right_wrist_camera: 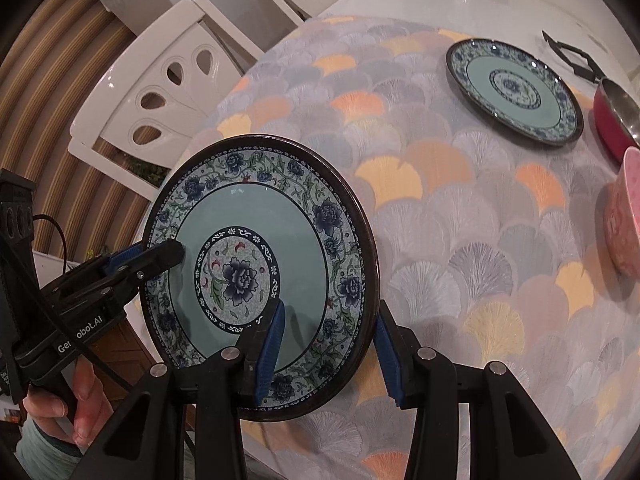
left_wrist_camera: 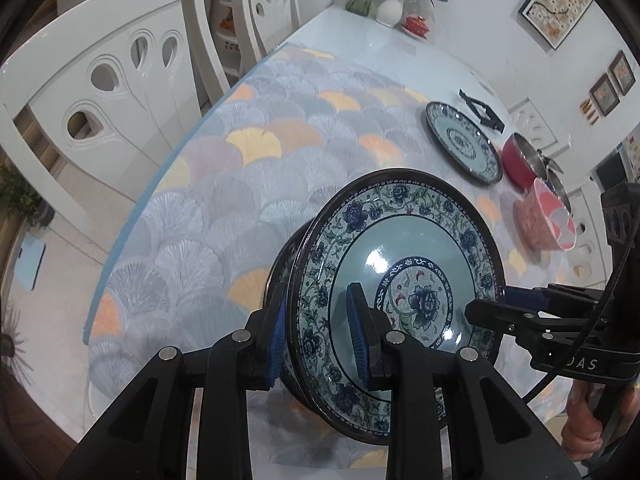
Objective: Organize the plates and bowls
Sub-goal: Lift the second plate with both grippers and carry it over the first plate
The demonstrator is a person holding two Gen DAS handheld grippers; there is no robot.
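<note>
A teal plate with blue flower rim (left_wrist_camera: pixel 404 264) (right_wrist_camera: pixel 256 240) is held tilted above the table by both grippers. My left gripper (left_wrist_camera: pixel 320 332) straddles its near rim, blue pads on both faces. It shows in the right wrist view (right_wrist_camera: pixel 160 254) at the plate's left rim. My right gripper (right_wrist_camera: pixel 330 356) straddles the near rim in its own view, and shows in the left wrist view (left_wrist_camera: pixel 496 304) at the plate's right rim. A second matching plate (left_wrist_camera: pixel 464 140) (right_wrist_camera: pixel 516 88) lies flat further back. A pink bowl (left_wrist_camera: pixel 548 220) (right_wrist_camera: pixel 624 216) lies on its side at right.
A red pot (left_wrist_camera: pixel 520 160) (right_wrist_camera: pixel 616 120) sits beside the far plate, with a black folding stand (left_wrist_camera: pixel 482 110) (right_wrist_camera: pixel 572 56) behind it. White chairs (left_wrist_camera: pixel 120 92) (right_wrist_camera: pixel 168 84) line the table's left edge. A vase with flowers (left_wrist_camera: pixel 390 4) stands at the far end.
</note>
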